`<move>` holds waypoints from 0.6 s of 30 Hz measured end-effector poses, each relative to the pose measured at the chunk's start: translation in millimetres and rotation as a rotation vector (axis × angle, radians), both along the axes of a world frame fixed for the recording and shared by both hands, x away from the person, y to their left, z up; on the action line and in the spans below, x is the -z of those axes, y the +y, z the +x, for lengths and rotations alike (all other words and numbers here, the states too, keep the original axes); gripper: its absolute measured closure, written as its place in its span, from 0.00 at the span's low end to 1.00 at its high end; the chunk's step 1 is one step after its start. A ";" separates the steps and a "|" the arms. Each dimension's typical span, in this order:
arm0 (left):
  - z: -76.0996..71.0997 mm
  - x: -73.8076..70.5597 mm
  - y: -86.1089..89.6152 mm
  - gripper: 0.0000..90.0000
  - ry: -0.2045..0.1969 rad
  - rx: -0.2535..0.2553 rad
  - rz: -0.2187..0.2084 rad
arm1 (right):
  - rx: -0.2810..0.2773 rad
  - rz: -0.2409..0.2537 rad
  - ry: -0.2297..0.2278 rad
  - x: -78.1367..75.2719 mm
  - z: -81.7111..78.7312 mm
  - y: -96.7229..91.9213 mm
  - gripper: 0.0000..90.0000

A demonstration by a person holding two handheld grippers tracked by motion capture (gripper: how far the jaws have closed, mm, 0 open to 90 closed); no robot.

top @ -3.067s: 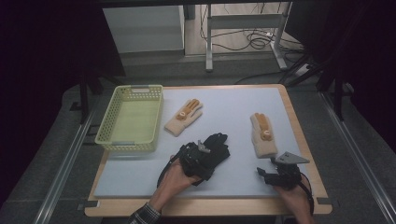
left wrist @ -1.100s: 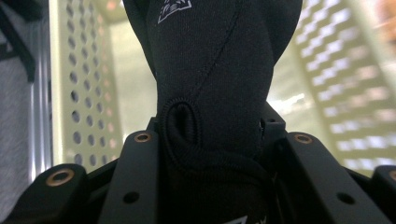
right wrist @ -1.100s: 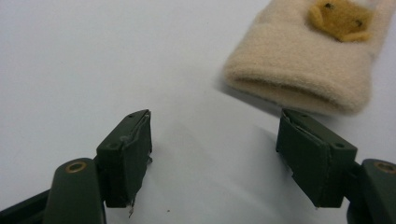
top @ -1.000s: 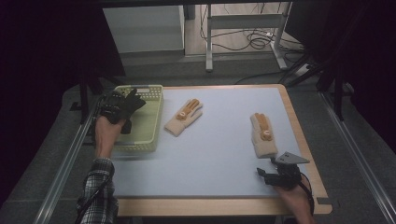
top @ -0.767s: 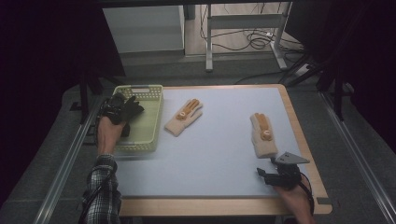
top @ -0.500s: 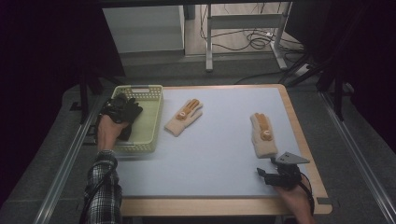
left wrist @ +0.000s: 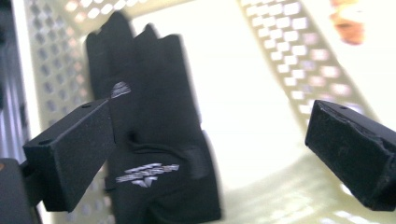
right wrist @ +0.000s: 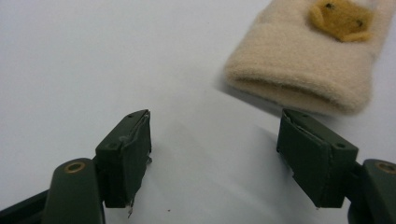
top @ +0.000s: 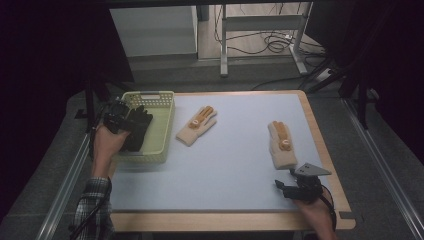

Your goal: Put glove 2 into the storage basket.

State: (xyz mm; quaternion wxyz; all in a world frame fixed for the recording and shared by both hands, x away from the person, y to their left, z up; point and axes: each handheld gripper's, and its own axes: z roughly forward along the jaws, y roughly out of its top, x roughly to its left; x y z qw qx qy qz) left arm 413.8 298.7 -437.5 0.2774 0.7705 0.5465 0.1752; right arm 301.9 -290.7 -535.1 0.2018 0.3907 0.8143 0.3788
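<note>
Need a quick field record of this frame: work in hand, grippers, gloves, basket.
work: putting gloves into the basket
left gripper: jaws just been opening, nothing pressed between them, above the basket
black gloves: lying in the basket, released
basket: yellow-green, at the table's left edge
right gripper: open, empty, low over the mat near the right beige glove's cuff
left beige glove: on the mat beside the basket
right beige glove: on the mat, not gripped
</note>
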 end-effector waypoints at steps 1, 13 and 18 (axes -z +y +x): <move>-4.8 -0.9 -3.3 0.03 -0.013 0.014 -0.002 | 0.001 0.001 0.000 0.0 0.0 0.0 0.29; -96.6 -5.1 -65.8 0.02 -0.235 0.239 -0.040 | 0.001 -0.001 0.003 -0.3 -0.2 0.1 0.29; -129.8 14.3 -86.0 0.02 -0.297 0.302 -0.066 | 0.003 -0.002 0.004 -0.4 -0.1 0.3 0.29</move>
